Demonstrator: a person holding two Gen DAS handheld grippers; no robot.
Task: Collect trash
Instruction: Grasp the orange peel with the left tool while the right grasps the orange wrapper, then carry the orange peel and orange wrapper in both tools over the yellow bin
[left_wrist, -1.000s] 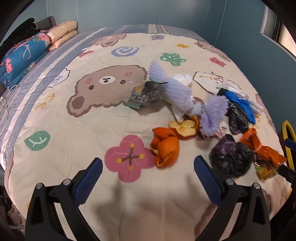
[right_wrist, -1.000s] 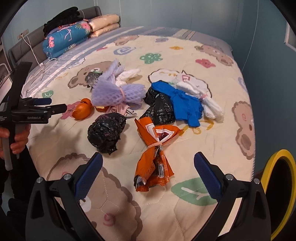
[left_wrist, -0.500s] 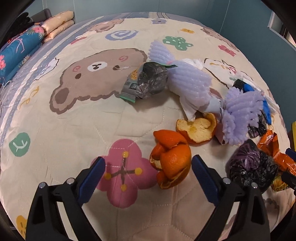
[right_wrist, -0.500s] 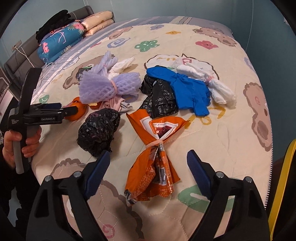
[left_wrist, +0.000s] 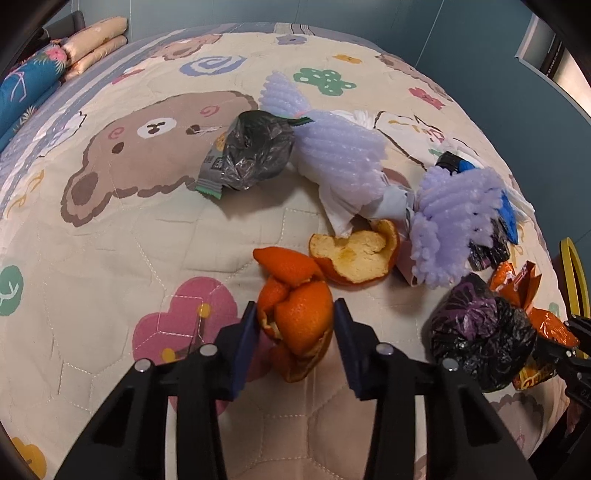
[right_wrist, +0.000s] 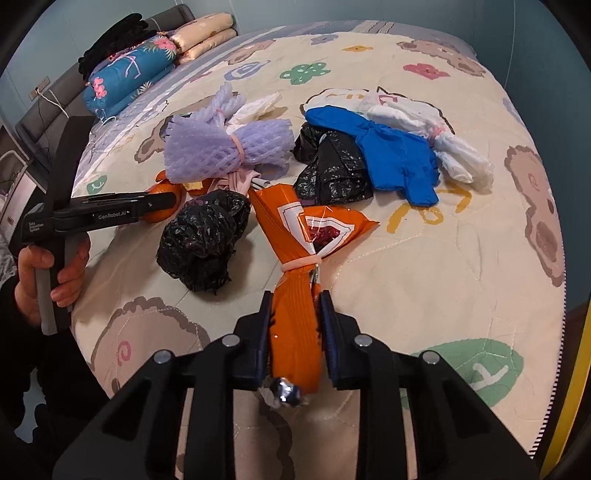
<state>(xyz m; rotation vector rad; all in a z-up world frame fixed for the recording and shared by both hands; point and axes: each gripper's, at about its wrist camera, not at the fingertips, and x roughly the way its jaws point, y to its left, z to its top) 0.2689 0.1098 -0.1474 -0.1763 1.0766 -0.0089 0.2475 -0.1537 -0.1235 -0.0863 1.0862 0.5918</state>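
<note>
Your left gripper (left_wrist: 295, 328) has just been closing, and its blue pads now press either side of a curled orange peel (left_wrist: 297, 321) near the bed's near edge, taking it at the bulge, probably because the crumpled skin gives most to bite on there. Your right gripper (right_wrist: 295, 325) has also just been closing and now pinches the twisted lower tail of an orange snack wrapper (right_wrist: 295, 295), below its rubber band, where the foil is bunched narrow enough to fit between the jaws. Both pieces lie on the bedspread (right_wrist: 424, 266), not yet lifted. Just beyond the peel lies a second, open peel (left_wrist: 354, 254); a crumpled black bag (right_wrist: 203, 243) sits between your two grips. Farther toward the bed's middle are purple foam netting (right_wrist: 225, 147), a blue glove (right_wrist: 395, 155) and a white bundle (right_wrist: 443, 147). A yellow rim (right_wrist: 576, 369), possibly a bin, shows past the bed's right edge.
</note>
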